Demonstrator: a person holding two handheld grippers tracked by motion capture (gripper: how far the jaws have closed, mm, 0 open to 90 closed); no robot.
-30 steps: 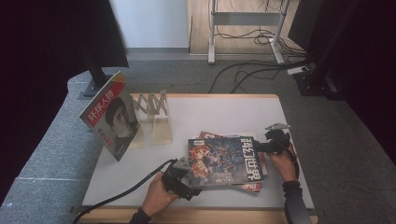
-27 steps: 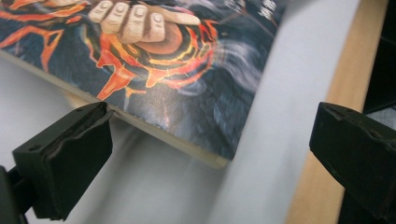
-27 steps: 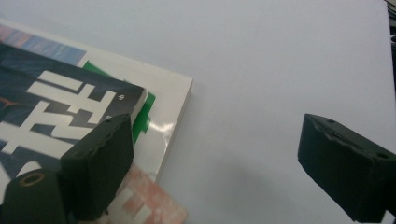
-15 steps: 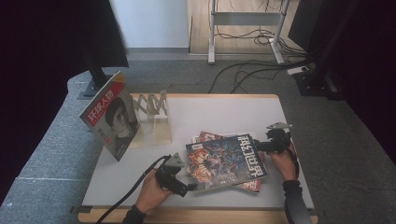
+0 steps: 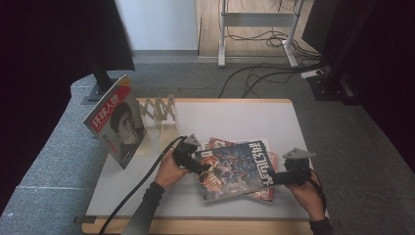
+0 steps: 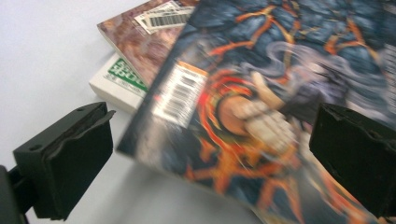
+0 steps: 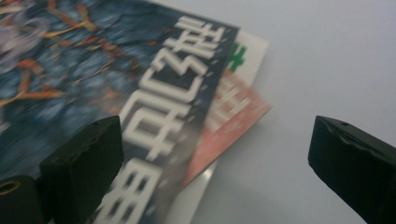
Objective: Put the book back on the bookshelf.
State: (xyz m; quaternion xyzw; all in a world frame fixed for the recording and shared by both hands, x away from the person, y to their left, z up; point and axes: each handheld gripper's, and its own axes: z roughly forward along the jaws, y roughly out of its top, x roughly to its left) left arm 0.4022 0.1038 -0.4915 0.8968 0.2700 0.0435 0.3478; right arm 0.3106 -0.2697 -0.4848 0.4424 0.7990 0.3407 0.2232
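Magazine (image 5: 234,168) shifted, between open claws.

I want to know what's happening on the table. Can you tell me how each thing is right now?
Top magazine: lying flat on the pile, skewed.
Pile of magazines: flat on the table.
Red magazine: standing propped in the wooden rack.
Left gripper: jaws open around the top magazine's edge.
Right gripper: jaws open.
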